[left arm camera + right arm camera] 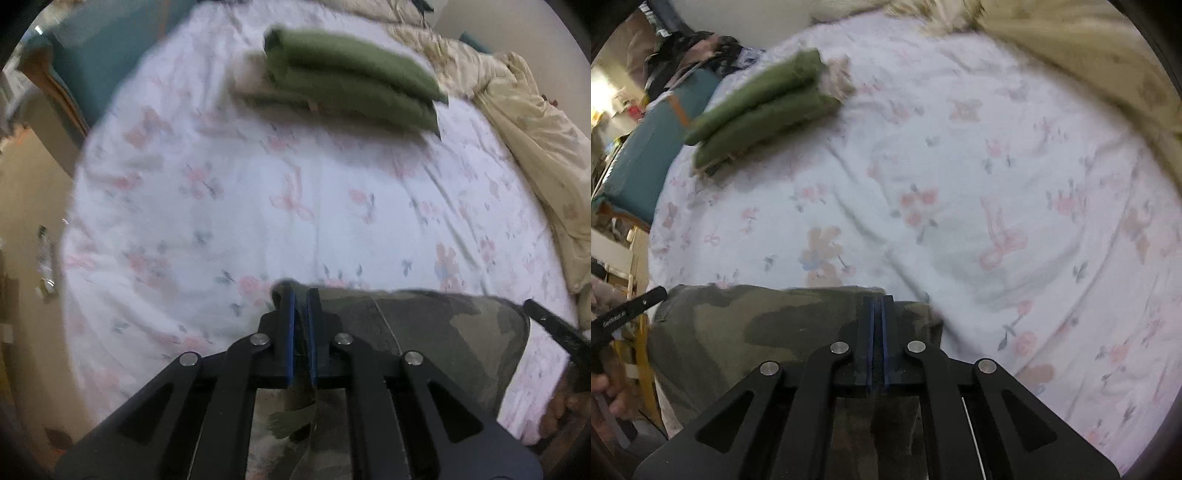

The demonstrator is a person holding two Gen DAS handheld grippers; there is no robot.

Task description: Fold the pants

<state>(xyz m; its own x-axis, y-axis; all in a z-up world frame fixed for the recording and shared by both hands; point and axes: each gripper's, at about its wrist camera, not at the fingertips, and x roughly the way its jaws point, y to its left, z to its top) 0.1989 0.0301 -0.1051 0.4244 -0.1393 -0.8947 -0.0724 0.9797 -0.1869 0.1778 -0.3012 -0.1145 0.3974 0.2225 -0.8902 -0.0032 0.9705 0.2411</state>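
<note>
Camouflage pants (436,332) hang over the near edge of the bed, stretched between the two grippers. My left gripper (300,295) is shut on one top corner of the pants, with cloth pinched between its blue pads. At the other corner of the pants (768,325), my right gripper (878,301) is shut on the edge. In the left wrist view the right gripper's finger (554,328) shows at the right. The left gripper's finger (628,308) shows at the left of the right wrist view, with a hand below it.
A stack of folded green garments (351,77) (761,107) lies at the far side of the floral bed sheet (295,192) (960,184). A cream quilt (535,147) (1108,48) is bunched along the far right. A teal headboard (92,66) (653,155) stands at the left.
</note>
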